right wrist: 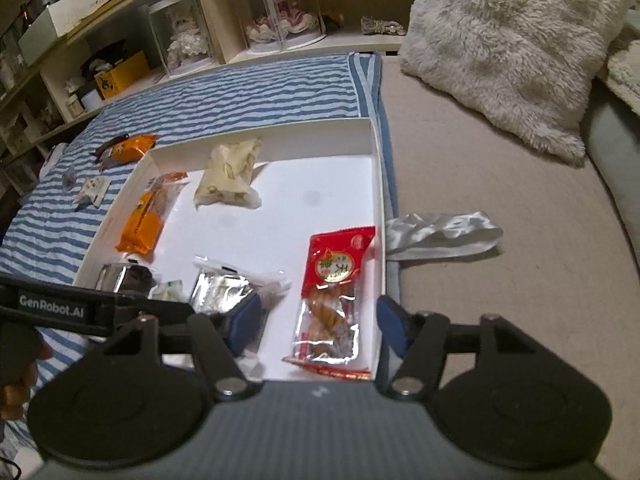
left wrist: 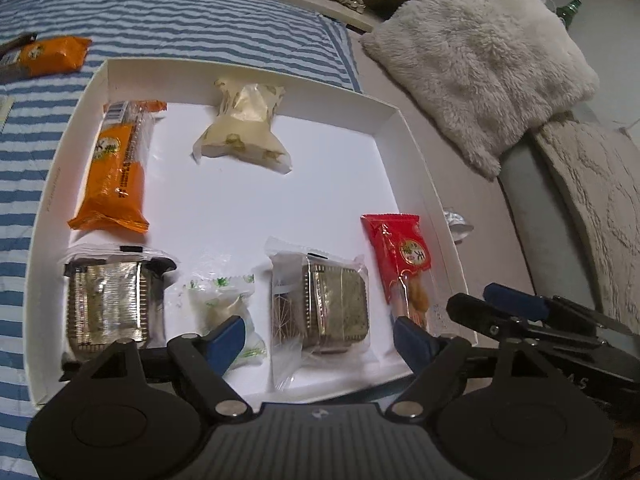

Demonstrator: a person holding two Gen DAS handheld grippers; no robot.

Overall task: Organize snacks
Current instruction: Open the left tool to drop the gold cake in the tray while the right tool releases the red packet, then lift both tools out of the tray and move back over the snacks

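A shallow white box (left wrist: 396, 152) lies on a striped blanket. It holds an orange packet (left wrist: 116, 168), a cream nougat bag (left wrist: 242, 120), a red packet (left wrist: 404, 264), two foil-trayed cakes in clear wrap (left wrist: 110, 304) (left wrist: 324, 304) and a small white-green candy (left wrist: 218, 300). My left gripper (left wrist: 320, 342) hovers open over the box's near edge, above the right cake, holding nothing. My right gripper (right wrist: 320, 326) is open too. The red packet (right wrist: 336, 292) lies flat in the box below its spread fingers, and one pad (right wrist: 394, 328) is beside the box's right wall.
Outside the box, another orange packet (right wrist: 128, 150) and small wrappers (right wrist: 94, 188) lie on the blanket (right wrist: 240, 92). A shiny white wrapper (right wrist: 444, 236) sits right of the box. A fluffy pillow (right wrist: 508, 44) is at the far right and shelves (right wrist: 132, 40) stand behind.
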